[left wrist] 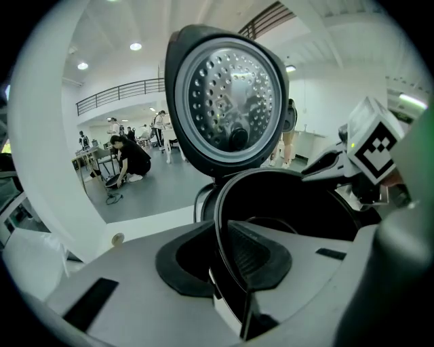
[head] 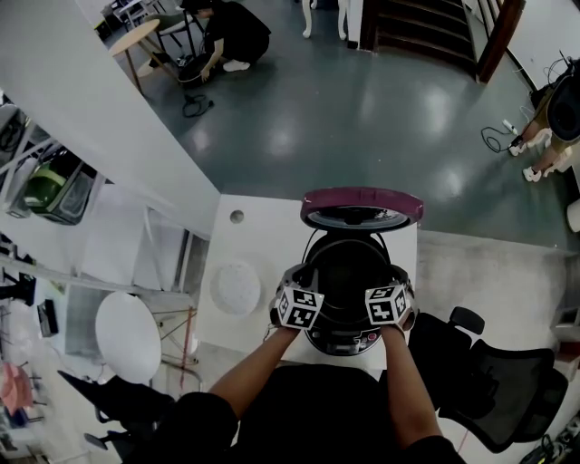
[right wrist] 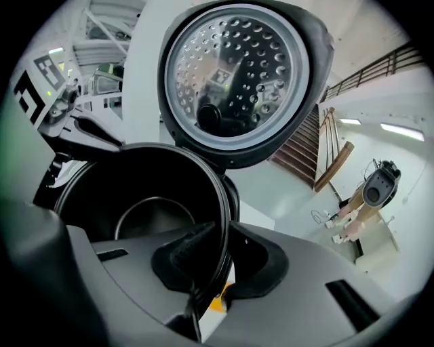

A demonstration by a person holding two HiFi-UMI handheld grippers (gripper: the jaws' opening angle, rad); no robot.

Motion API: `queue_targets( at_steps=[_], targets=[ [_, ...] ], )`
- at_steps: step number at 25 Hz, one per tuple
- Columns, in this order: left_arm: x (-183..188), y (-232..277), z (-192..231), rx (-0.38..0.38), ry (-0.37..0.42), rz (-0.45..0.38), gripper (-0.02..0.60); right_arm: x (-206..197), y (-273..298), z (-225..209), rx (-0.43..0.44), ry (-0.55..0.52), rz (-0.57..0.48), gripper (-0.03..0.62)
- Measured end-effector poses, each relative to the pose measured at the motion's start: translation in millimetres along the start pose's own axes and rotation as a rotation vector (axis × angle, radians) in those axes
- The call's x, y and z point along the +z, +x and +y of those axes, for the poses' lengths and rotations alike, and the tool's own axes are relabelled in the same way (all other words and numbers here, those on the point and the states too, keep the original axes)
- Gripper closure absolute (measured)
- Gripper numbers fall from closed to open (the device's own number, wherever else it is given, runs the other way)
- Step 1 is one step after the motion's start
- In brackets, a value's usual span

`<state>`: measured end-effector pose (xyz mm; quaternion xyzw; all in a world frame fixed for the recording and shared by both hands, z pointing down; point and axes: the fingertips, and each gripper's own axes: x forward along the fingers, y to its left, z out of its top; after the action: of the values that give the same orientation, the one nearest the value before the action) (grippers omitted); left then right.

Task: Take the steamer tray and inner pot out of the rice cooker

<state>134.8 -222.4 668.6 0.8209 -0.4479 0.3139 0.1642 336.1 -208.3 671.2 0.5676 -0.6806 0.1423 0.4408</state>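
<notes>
Gleaming floor (head: 362, 109), white table (head: 254, 217) bearing cooker (head: 344, 343)

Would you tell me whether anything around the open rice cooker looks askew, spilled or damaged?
Nothing stands out: the left gripper and right gripper clamp the round black inner pot on opposite sides; nothing is spilled.

White table (head: 249, 227) with a little round hole (head: 236, 217) near its back corner. Black office chair (head: 494, 385) just off its right side, round white stool (head: 127, 337) down on the left. Further back on the shiny grey floor (head: 362, 118) a person (head: 234, 34) is crouching near a tangle of cable (head: 194, 105), with wooden stairs (head: 426, 27) beyond.
</notes>
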Motion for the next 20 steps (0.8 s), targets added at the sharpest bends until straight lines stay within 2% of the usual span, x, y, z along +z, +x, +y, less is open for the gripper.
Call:
queue_targets(
  at_steps=[9,15,20],
  targets=[
    [6,-11,5,-0.008,-0.132,-0.018,0.545,4,-10,-3,0.1,0.204,-0.033,0.557],
    [14,-16,7,-0.017,-0.179,-0.033,0.552,7,-17,-9,0.143,0.282,-0.069,0.562],
    [23,-27,6,-0.016,-0.18,-0.058,0.552,15,-30,-13,0.151,0.278,-0.105,0.563]
  ],
)
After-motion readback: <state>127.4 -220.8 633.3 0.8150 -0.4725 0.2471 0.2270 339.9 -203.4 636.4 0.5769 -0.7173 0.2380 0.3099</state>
